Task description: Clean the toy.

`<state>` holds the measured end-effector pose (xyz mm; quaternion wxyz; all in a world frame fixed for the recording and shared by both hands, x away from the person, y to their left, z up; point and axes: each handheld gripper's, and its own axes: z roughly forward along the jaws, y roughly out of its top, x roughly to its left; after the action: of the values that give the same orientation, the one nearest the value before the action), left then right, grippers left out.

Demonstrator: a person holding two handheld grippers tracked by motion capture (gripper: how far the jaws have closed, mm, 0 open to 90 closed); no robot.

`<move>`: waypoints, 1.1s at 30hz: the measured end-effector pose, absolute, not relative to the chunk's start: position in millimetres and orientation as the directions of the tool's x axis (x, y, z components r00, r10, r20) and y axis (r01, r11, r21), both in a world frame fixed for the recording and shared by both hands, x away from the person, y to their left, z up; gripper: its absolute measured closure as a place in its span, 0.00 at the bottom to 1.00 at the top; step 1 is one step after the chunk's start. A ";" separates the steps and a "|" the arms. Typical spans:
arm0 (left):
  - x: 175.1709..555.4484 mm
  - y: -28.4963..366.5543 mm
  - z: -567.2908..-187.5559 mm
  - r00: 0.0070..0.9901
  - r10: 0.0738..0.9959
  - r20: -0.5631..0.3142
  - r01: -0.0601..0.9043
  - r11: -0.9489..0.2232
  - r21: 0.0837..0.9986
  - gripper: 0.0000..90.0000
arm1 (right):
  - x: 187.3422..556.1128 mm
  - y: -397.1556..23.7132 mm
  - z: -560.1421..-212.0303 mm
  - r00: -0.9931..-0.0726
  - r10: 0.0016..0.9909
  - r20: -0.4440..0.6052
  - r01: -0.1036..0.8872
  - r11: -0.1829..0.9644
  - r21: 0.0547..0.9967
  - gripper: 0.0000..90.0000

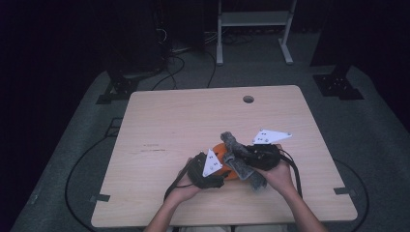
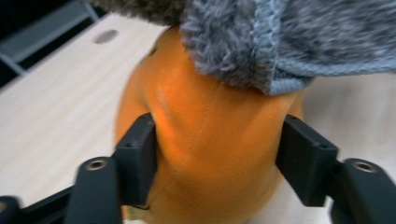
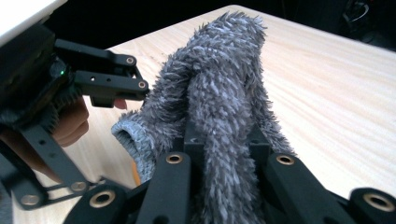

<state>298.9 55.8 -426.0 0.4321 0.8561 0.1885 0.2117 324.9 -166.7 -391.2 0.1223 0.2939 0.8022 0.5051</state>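
High view showed us at the near edge of the table (image 1: 159,121), both hands close together over an orange object (image 1: 221,152) with a grey fuzzy sock (image 1: 237,162) draped across it. Our left gripper (image 2: 217,161) had its jaws spread wide around the orange body, one pad against each flank, so it was clamped on that object; the sock's ribbed cuff (image 2: 280,77) hung just above and beyond those fingertips. Our right gripper (image 3: 219,149) had its jaws drawn close on a bunched fold of the sock, the fuzzy fabric rising between and past the fingertips, with the left gripper's black linkage off to one side of them.

We judged the step to be either working the sock over the orange thing or pulling it off; the pictures did not let us say which. The next move seemed to call for a steady hold on the orange body while the right gripper drew the fabric along it, keeping the pinch from slipping off the soft pile.

Beyond the fingers, the table was pale wood-grain laminate with a round cable hole (image 1: 248,99) near its far edge. Around it we saw a grey floor with black cables (image 1: 77,169), a white metal frame (image 1: 254,29) at the back, and darkness elsewhere.
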 end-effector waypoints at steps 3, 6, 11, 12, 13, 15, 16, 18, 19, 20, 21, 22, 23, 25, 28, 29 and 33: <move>302.1 62.5 -419.6 0.878 0.469 0.093 0.174 -0.493 0.852 0.29 | 322.7 -176.5 -395.9 -0.805 0.581 0.118 0.358 0.319 0.877 0.85; 306.0 71.0 -413.3 0.887 0.460 0.027 0.182 -0.404 0.896 0.29 | 313.4 -187.4 -404.3 -0.823 0.556 0.115 0.355 0.347 0.868 0.85; 308.2 61.7 -428.0 0.884 0.465 0.036 0.209 -0.463 0.862 0.29 | 308.8 -207.6 -415.9 -0.813 0.562 0.152 0.386 0.325 0.863 0.84; 307.4 60.8 -429.4 0.889 0.457 0.028 0.213 -0.467 0.858 0.29 | 309.0 -211.4 -417.5 -0.809 0.564 0.163 0.397 0.321 0.860 0.84; 306.7 60.6 -429.1 0.894 0.447 0.022 0.217 -0.478 0.851 0.29 | 308.6 -214.5 -418.7 -0.806 0.569 0.164 0.403 0.323 0.856 0.84; 305.2 61.5 -426.5 0.902 0.430 0.024 0.217 -0.502 0.837 0.29 | 306.9 -220.2 -420.2 -0.799 0.578 0.165 0.414 0.330 0.849 0.84; 304.7 61.5 -425.0 0.904 0.426 0.024 0.215 -0.503 0.837 0.29 | 305.8 -223.0 -421.1 -0.798 0.580 0.164 0.421 0.341 0.841 0.84; 303.6 60.8 -418.5 0.911 0.410 0.039 0.190 -0.503 0.843 0.29 | 303.6 -226.1 -422.1 -0.805 0.567 0.174 0.427 0.350 0.834 0.84; 303.7 59.9 -414.5 0.915 0.400 0.047 0.174 -0.498 0.850 0.29 | 302.1 -227.1 -422.7 -0.810 0.560 0.175 0.426 0.355 0.832 0.84; 304.8 58.5 -410.1 0.918 0.393 0.057 0.159 -0.495 0.854 0.29 | 300.6 -227.8 -423.2 -0.815 0.552 0.175 0.424 0.363 0.830 0.84; 307.0 56.6 -406.0 0.920 0.388 0.063 0.147 -0.490 0.859 0.28 | 299.7 -228.7 -423.9 -0.821 0.542 0.180 0.423 0.366 0.829 0.84; 311.8 53.0 -401.8 0.923 0.380 0.065 0.140 -0.486 0.863 0.27 | 299.1 -229.4 -424.5 -0.826 0.530 0.191 0.426 0.366 0.828 0.84; 315.3 50.7 -399.8 0.923 0.380 0.068 0.138 -0.488 0.862 0.25 | 298.5 -229.9 -425.0 -0.832 0.521 0.191 0.422 0.371 0.827 0.84; 325.0 43.4 -397.7 0.917 0.392 0.067 0.152 -0.502 0.852 0.23 | 297.9 -231.8 -425.3 -0.834 0.515 0.197 0.425 0.373 0.825 0.84; 335.1 33.5 -405.6 0.927 0.374 0.013 0.210 -0.550 0.808 0.21 | 298.5 -238.2 -425.1 -0.831 0.516 0.209 0.430 0.356 0.830 0.84; 335.5 31.0 -409.8 0.933 0.359 -0.016 0.227 -0.554 0.801 0.20 | 298.7 -241.5 -425.0 -0.827 0.521 0.213 0.435 0.351 0.829 0.84; 329.5 26.5 -421.8 0.921 0.389 -0.016 0.245 -0.548 0.800 0.23 | 298.4 -260.2 -424.9 -0.799 0.558 0.226 0.455 0.316 0.832 0.84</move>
<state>329.5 26.5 -421.8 0.4397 0.8759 0.1811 0.0820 298.4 -260.2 -424.9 0.0517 0.3129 0.8095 0.4942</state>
